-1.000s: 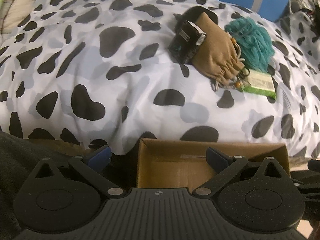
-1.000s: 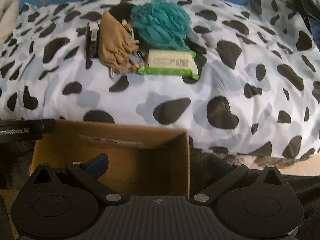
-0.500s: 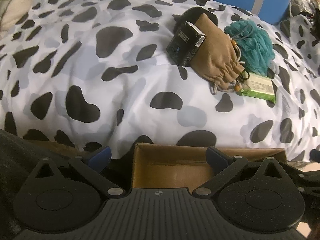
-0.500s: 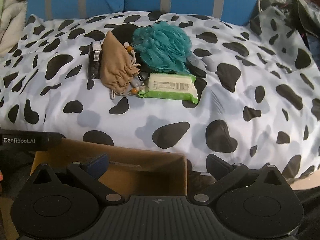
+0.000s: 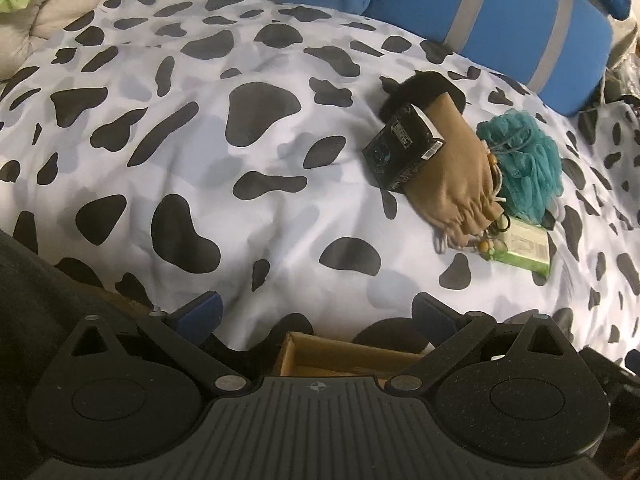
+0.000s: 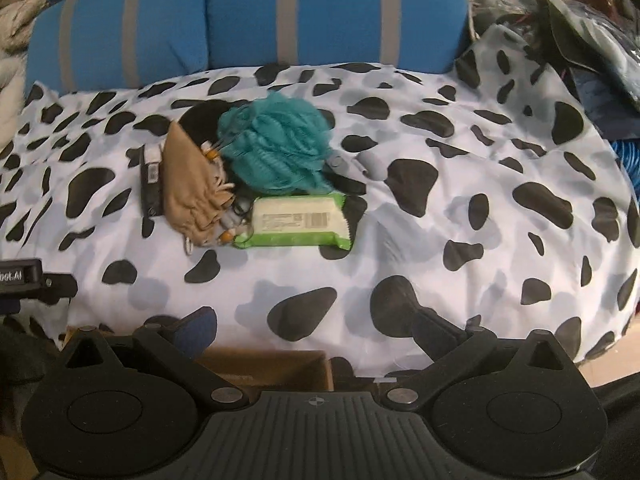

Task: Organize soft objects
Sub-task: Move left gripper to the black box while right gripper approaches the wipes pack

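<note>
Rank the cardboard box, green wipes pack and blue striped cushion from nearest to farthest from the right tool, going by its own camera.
1. Cardboard box, just below the right tool.
2. Green wipes pack, mid-bed, slightly left.
3. Blue striped cushion, at the far edge.

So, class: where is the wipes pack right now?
In the right wrist view the wipes pack lies left of centre on the duvet, just below the loofah, beside the pouch.

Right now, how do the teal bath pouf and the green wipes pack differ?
The teal bath pouf is a round, ruffled mesh ball; the green wipes pack is a flat rectangle with a printed label. The pouf lies farther from the grippers, the pack nearer. Both rest untouched on the cow-print duvet, beside the tan drawstring pouch.
</note>
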